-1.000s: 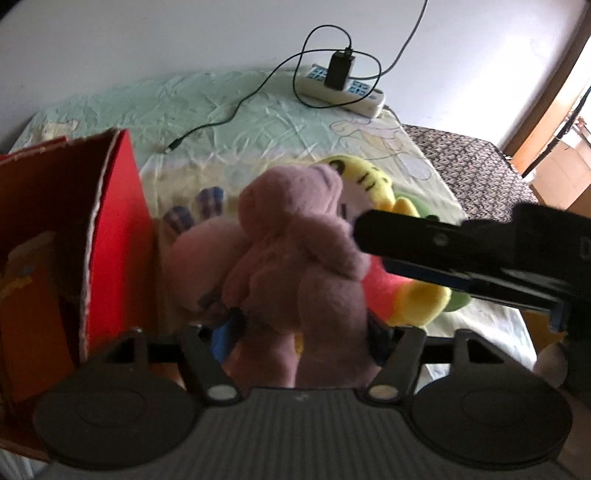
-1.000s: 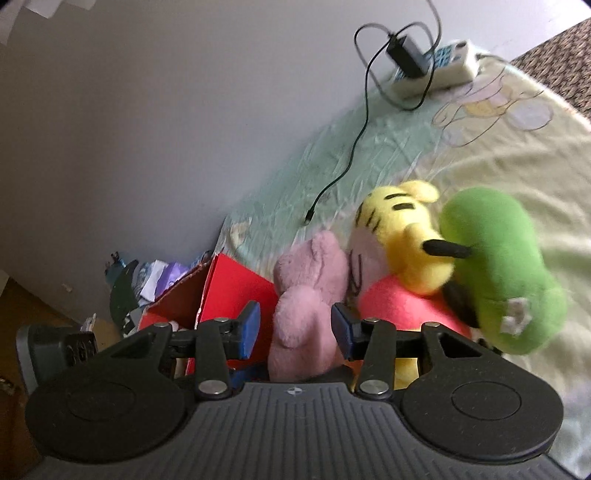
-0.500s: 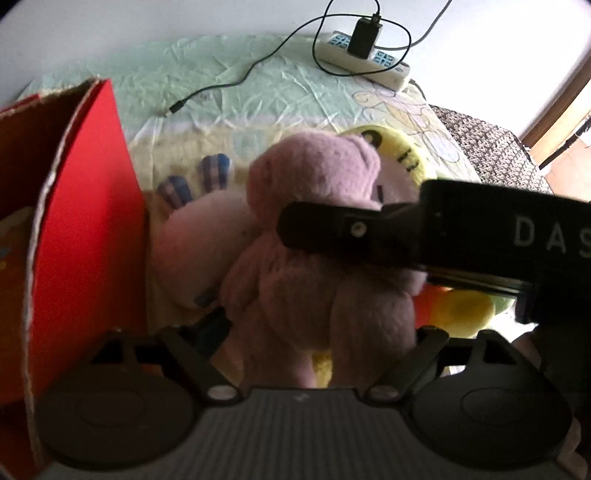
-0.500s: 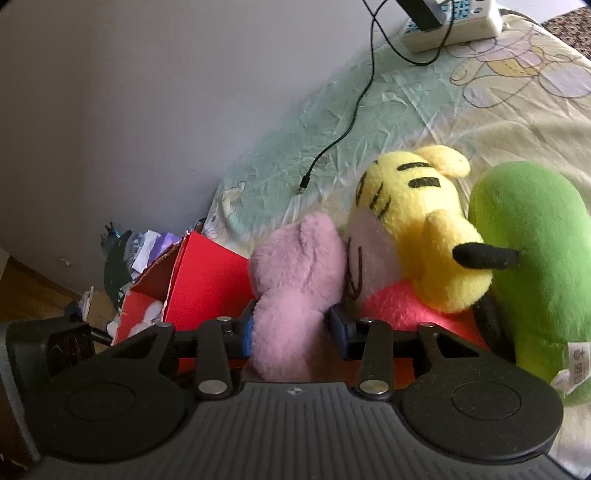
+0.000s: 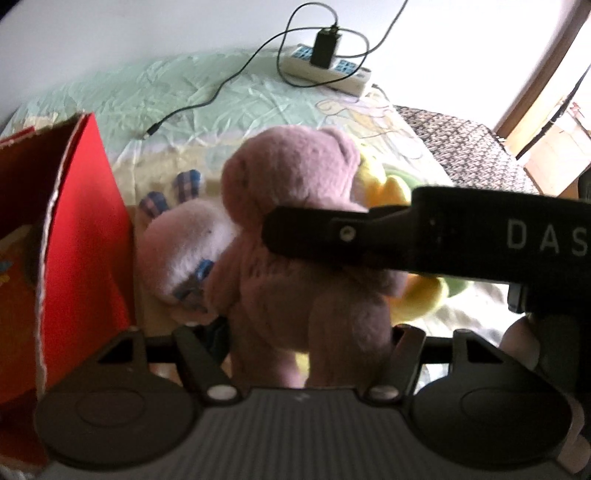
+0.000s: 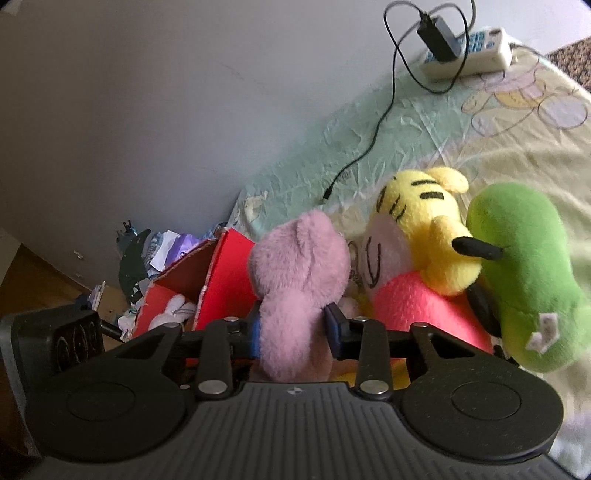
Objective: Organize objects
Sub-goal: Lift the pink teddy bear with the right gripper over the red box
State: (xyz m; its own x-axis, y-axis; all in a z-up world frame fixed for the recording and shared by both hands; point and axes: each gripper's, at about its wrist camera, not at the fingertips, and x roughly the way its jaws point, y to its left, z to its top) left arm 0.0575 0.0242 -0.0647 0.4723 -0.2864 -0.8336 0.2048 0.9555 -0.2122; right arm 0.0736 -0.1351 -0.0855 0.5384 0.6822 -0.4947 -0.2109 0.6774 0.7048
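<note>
The bed sheet (image 6: 424, 122), pale green with cartoon prints, fills the background in both wrist views. At its near left edge stands the red cardboard box (image 5: 81, 229), open at the top, with something white and soft lying inside (image 6: 173, 310); clutter is piled on the floor behind it.

Plush toys lie clustered beside the box. The green plush (image 6: 524, 273) is farthest right, touching the yellow tiger plush (image 6: 428, 229), which has black stripes and a red body. A paler pink plush (image 5: 184, 251) with checked ears rests on the sheet between the box and the pink bear.

The pink bear (image 5: 295, 236) is upright between my two tools. My right gripper (image 6: 295, 325) is clamped on it: the blue pads press into the fur at its narrow middle, below the head, and the jaws have just been closing with the bear between them. My left gripper (image 5: 306, 336) sits at the bear's lower body and legs. Its jaws have also just been closing around the bear, but the fingertips are hidden behind the fur, so I cannot tell whether they press on it. The right tool's black finger crosses in front of the bear in the left view.

At the far end of the sheet lies a white power strip (image 5: 325, 72) with a black charger (image 6: 437, 35) plugged in; its cable (image 5: 207, 103) trails across the sheet, loose end free.
</note>
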